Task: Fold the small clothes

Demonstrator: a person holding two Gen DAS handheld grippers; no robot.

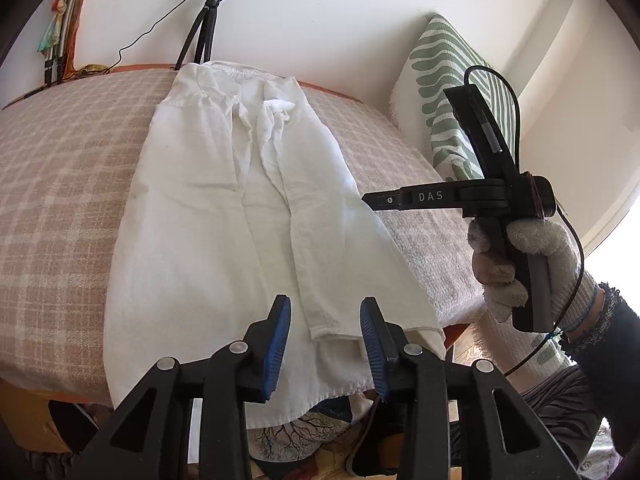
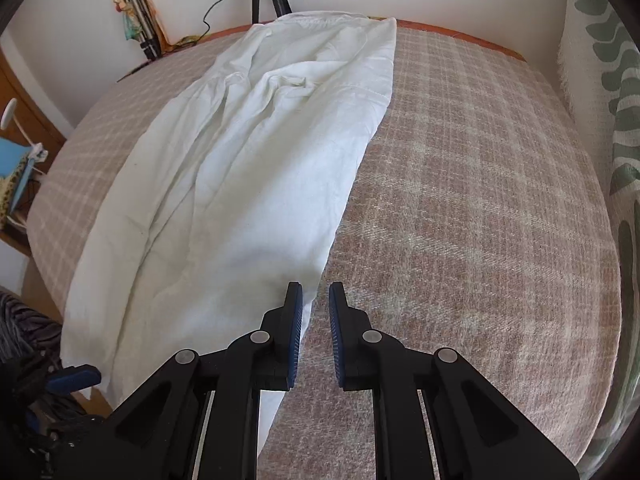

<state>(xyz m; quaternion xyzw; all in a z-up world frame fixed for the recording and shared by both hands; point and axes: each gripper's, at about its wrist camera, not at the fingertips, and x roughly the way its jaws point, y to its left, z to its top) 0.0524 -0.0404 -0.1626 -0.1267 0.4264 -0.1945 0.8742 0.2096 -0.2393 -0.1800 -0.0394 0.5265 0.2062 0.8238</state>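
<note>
A: Start at the near edge. What are the tongs doing?

B: The left gripper [image 1: 325, 344] hangs spread wide over the hem end of the white trousers [image 1: 224, 216], jaws apart, nothing between them. The hem spills just over the table's near edge beneath it. The right gripper [image 2: 314, 336] is also released, with a narrower gap, and empty. It sits over the garment's right border, one pad above white cloth, the other above the checked blanket [image 2: 480, 208].

A: And the garment itself?

B: It lies lengthwise on the blanket, hems near, waistband [image 1: 236, 70] far, close to the back edge of the table. One leg seems lapped over the other down the middle, with creases bunched near the crotch. From the left view, the right tool is held by a gloved hand [image 1: 516, 264], fingers pointing in toward the cloth's right side.

A: So which step is this?

B: I judge it an early one: laid out, roughly halved lengthwise, not yet folded end to end. Next would likely be pinching both hem corners and carrying them toward the waistband. That calls for each jaw to catch every layer, or the underside will drag.

A: Beyond the table?

B: A tripod [image 1: 204, 24] against the wall, and a green-patterned cushion [image 1: 452, 92] at right.
</note>
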